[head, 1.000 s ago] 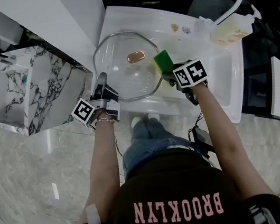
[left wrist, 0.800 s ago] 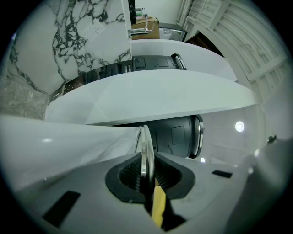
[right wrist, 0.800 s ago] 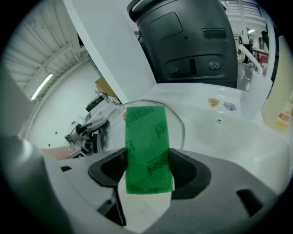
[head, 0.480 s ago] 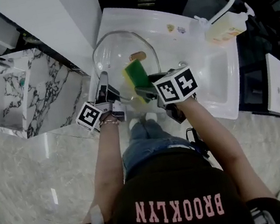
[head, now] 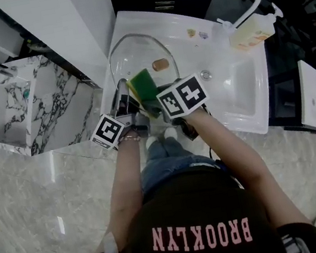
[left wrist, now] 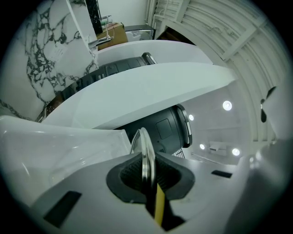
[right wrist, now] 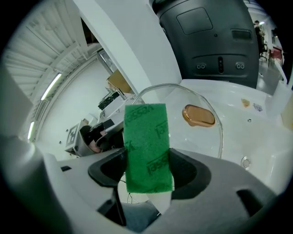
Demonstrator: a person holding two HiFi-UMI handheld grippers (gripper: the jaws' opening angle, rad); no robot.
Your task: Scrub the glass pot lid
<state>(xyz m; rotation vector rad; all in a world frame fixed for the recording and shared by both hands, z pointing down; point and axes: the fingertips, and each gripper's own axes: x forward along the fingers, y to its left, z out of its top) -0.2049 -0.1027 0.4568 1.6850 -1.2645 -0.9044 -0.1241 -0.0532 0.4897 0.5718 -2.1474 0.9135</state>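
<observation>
Your L gripper [left wrist: 145, 176] clamps the glass pot lid [head: 143, 49] by its rim. R gripper [right wrist: 149, 178] pinches the green sponge [right wrist: 147, 141] over the lid's near side. Scrub looks barely begun, most left.

The clear, metal-rimmed lid [head: 136, 54] stood tilted, its rim pinched in the left claw [left wrist: 147, 171]. The green sponge [right wrist: 146, 137] stood upright in the right claw [right wrist: 149, 174], just beside it.

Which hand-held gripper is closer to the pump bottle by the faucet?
Right. The right hand-held gripper, shut on the green sponge, is over the glass pot lid, left of the pump bottle. The left hand-held gripper clamps the lid's rim, even farther left.
</observation>
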